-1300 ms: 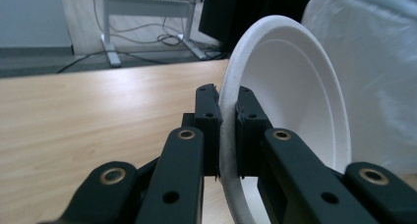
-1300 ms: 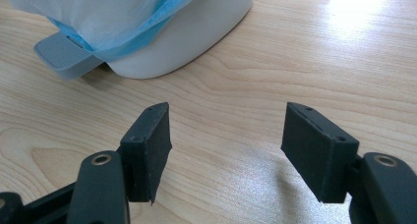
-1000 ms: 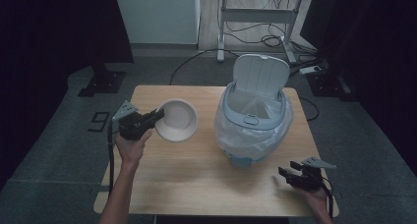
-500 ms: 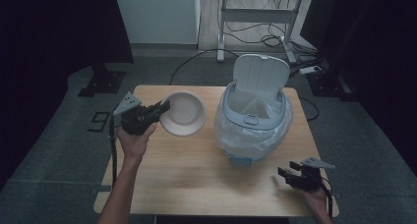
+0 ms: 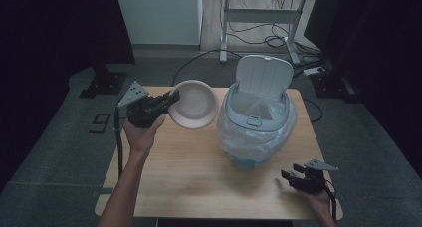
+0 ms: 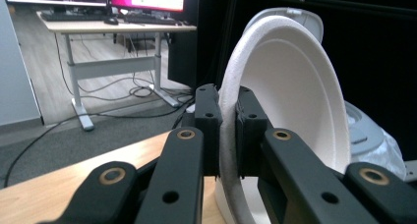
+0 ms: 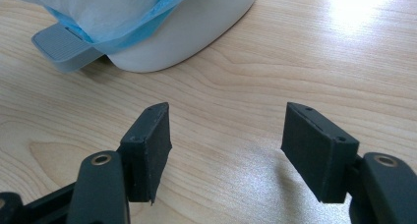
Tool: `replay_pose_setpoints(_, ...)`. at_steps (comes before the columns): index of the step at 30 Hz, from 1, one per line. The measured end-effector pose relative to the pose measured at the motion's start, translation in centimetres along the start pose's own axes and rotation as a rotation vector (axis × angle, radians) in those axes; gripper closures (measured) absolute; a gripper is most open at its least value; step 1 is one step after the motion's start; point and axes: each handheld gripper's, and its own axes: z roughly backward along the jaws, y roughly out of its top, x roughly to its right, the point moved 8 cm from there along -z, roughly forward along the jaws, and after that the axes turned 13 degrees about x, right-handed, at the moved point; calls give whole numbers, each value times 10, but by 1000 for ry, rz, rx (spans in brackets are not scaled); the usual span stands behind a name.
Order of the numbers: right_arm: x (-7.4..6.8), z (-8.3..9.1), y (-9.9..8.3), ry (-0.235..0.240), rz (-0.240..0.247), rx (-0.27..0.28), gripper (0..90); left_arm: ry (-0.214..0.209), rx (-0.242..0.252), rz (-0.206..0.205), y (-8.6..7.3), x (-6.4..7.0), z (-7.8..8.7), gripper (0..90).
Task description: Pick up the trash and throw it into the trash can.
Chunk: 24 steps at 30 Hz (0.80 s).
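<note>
A white foam bowl [image 5: 195, 105] hangs tilted above the table's left side, its rim close to a pale blue pedal bin [image 5: 256, 125] lined with a clear bag. The bin's lid [image 5: 263, 76] stands open. My left gripper [image 5: 170, 98] is shut on the bowl's rim. In the left gripper view the bowl [image 6: 295, 86] stands almost on edge, pinched in the left gripper [image 6: 227, 130]. My right gripper [image 5: 289, 178] rests low near the table's front right corner, open. In the right gripper view the right gripper [image 7: 226, 140] holds nothing, with the bin's base [image 7: 187, 32] and pedal [image 7: 61, 44] just ahead.
The wooden table [image 5: 189, 177] has bare room in front of the bin. A white desk frame [image 5: 259, 23] and cables on the floor lie beyond the table's far edge.
My left gripper has carried the bowl up and to the right, closer to the bin, and tipped it further. The right gripper has stayed put.
</note>
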Motion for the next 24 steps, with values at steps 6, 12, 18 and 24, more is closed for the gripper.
replay_pose_setpoints(6,1,0,0,-1,-1,-1,347,-11,19,1,10,8,-6,825)
replay_pose_setpoints(12,1,0,0,-2,1,-2,347,-28,20,-14,18,18,-13,825)
replay_pose_setpoints(18,1,0,0,-3,3,-3,347,-43,21,-9,22,24,-20,825)
replay_pose_setpoints(24,1,0,-1,-3,4,-4,347,-53,14,-15,23,29,-28,825)
